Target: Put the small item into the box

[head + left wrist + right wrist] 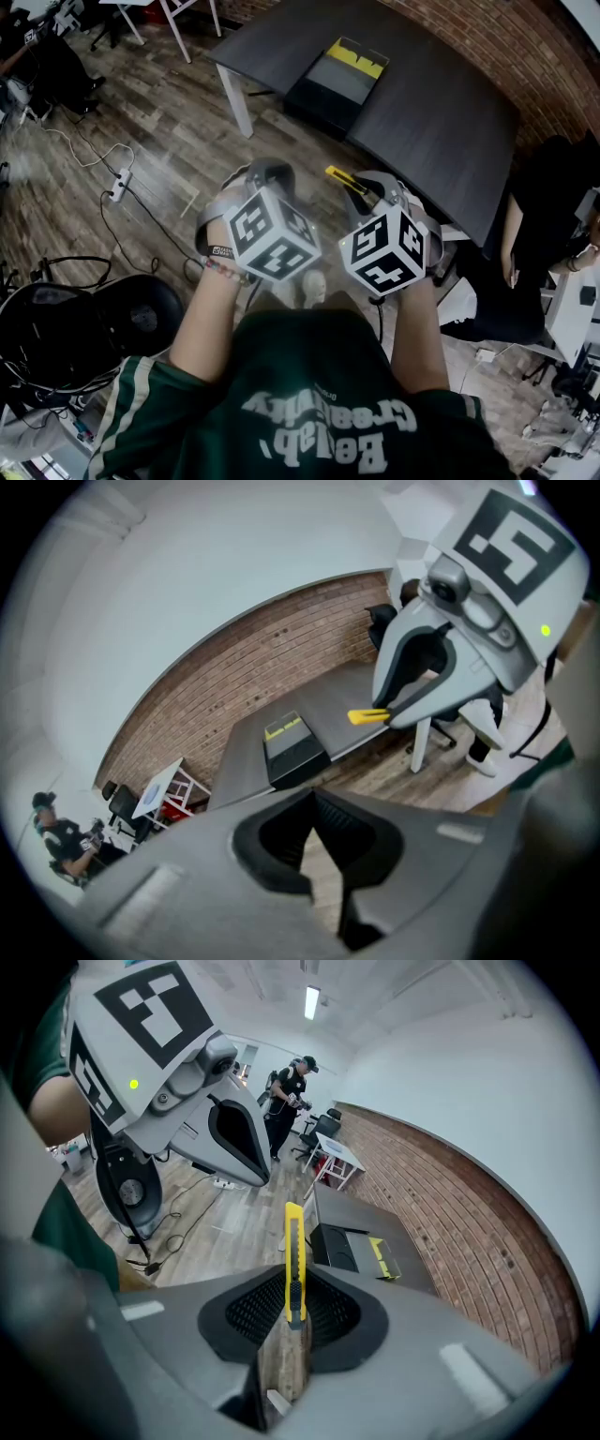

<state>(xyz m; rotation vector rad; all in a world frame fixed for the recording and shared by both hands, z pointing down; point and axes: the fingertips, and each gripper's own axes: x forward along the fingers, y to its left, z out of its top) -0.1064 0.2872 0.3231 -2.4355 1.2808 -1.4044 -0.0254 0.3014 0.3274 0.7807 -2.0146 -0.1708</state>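
Note:
A yellow utility knife (294, 1260) stands upright between the jaws of my right gripper (292, 1321), which is shut on it. The head view shows the knife (339, 176) sticking out of the right gripper (370, 187), held in the air short of the dark table (441, 122). On that table lies the black box (339, 77), open, with a yellow part at its far end. My left gripper (265, 172) is level with the right one and left of it. Its jaws (314, 803) meet at the tips, holding nothing. The left gripper view also shows the knife (367, 716) and box (292, 745).
A black office chair (131, 319) stands at the lower left. A power strip (119, 185) and cables lie on the wooden floor. A person in black (544, 216) sits past the table's right end. A brick wall (450, 1204) runs behind the table.

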